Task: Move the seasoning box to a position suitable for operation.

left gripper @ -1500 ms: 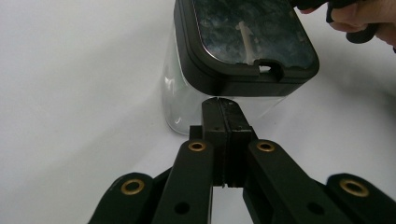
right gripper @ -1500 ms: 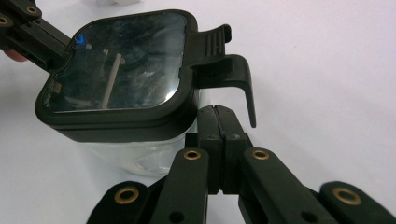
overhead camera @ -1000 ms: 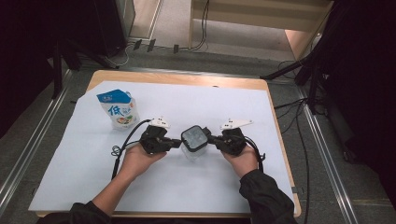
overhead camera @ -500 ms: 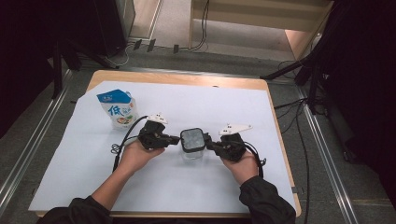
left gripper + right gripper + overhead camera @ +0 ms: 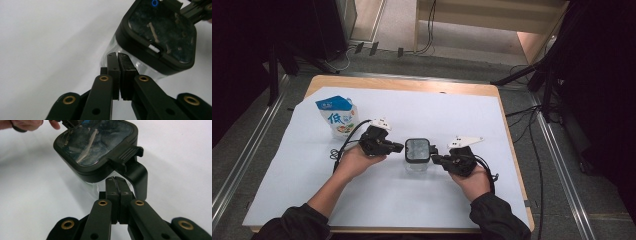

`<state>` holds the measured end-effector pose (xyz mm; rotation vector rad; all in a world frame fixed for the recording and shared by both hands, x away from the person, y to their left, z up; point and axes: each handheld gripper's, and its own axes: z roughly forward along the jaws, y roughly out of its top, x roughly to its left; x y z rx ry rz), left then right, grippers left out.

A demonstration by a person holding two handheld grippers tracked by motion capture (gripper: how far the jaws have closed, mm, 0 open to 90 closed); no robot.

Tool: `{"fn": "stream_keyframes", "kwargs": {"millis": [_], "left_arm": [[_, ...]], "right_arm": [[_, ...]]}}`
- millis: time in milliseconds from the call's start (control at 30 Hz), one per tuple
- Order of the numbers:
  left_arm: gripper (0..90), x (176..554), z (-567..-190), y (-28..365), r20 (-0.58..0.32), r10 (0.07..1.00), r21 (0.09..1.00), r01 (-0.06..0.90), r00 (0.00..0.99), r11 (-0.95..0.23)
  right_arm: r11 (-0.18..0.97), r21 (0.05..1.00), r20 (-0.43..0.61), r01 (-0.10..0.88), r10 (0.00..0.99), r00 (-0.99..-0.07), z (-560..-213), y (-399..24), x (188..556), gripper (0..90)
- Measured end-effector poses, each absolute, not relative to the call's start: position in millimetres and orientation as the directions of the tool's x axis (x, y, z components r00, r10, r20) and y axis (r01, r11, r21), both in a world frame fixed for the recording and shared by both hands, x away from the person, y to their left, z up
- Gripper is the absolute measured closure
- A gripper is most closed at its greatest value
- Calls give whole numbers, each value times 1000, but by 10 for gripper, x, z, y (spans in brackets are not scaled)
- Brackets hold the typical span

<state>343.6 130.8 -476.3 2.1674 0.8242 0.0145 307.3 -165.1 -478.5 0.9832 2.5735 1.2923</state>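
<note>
Bright, even overhead light on white sheet (image 5: 387,195); dark surroundings; slightly soft focus.

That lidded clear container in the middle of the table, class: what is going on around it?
A person holds tongs in each hand at a clear container with a dark lid on the white sheet. The left tongs and right tongs sit shut at its opposite sides, gripping nothing. A blue-and-white pouch stands behind, untouched.

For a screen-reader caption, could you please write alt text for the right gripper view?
The right gripper, jaws shut together, points at a clear square container with a dark lid, its tips just below the lid's latch tab. The container stands on a white table cover.
</note>
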Motion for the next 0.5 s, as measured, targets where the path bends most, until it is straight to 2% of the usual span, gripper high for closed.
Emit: {"fn": "stream_keyframes", "kwargs": {"millis": [100, 267, 500], "left_arm": [[778, 3425, -4740, 1359, -274, 544, 702, 551, 793, -450], [634, 3372, -4688, 1387, -250, 500, 723, 504, 829, -473], [512, 3327, -4667, 1476, -255, 470, 754, 478, 845, -451]], "right_arm": [[428, 752, 189, 501, 588, -786, -4742, -1726, 3058, 900], [404, 761, 190, 507, 609, -770, -4716, -1864, 3109, 900], [397, 755, 205, 522, 613, -763, -4749, -1904, 3233, 900]]}}
